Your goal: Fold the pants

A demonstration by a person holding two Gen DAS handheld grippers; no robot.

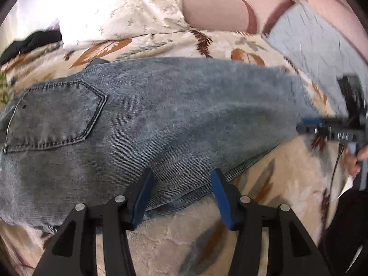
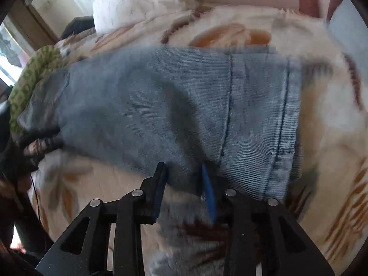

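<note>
Left tool, right tool open over jeans.

Grey-blue denim pants folded lengthwise, flat on bed, back pocket up.

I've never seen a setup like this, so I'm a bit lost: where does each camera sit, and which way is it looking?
Left wrist: sits on the left gripper, looking down its open fingers at the jeans near the back pocket; the right gripper shows at the right edge.
Right wrist: sits on the right gripper, looking down at the jeans' hem end.
Both share: jeans, leaf-print blanket, white pillow.
</note>
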